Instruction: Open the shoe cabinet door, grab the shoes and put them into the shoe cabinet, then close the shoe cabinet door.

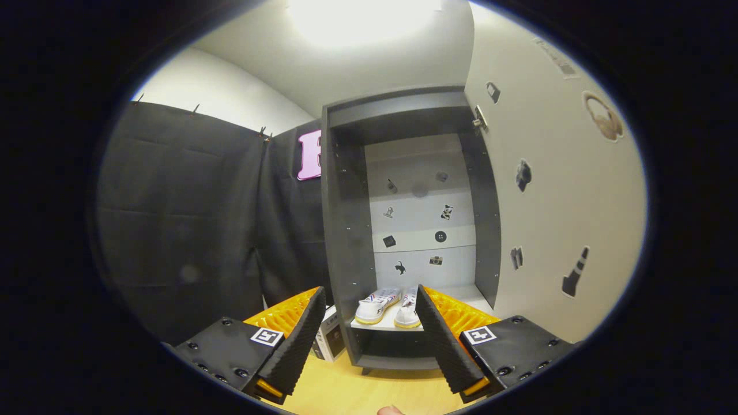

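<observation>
Pair of white sneakers already sits on the dark grey shoe cabinet shelf, pale door wide open. My tool is spread, holding nothing. Next imo: swing door shut.

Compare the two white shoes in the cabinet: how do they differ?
The left shoe shows in full between the open gripper fingers; the right shoe is partly hidden behind the right finger. The left shoe shows its striped side, toe angled left; the right shoe points nearly straight out. Both are white with yellowish soles, side by side on the cabinet's bottom shelf.
</observation>
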Motion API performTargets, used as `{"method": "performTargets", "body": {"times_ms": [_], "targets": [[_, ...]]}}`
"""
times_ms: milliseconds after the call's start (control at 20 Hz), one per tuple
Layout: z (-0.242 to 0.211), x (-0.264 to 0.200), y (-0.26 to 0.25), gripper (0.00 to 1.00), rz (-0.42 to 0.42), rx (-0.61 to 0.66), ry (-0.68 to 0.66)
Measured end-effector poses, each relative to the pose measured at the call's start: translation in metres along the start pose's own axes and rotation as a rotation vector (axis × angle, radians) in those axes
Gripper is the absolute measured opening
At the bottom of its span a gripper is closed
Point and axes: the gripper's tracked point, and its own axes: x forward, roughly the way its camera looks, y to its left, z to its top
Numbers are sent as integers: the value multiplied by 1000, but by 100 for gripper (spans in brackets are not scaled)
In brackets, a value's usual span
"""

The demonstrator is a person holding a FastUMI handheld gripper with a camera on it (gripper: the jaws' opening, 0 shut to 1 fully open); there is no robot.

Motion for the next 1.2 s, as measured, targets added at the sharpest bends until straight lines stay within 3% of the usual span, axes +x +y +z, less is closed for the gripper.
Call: {"method": "performTargets", "body": {"times_ms": [500, 650, 950, 1200], "targets": [[51, -137, -53, 97, 14, 86, -34], [61, -172, -67, 97, 87, 110, -37], [58, -206, -141, 97, 108, 91, -9], [53, -201, -189, 97, 112, 69, -23]]}}
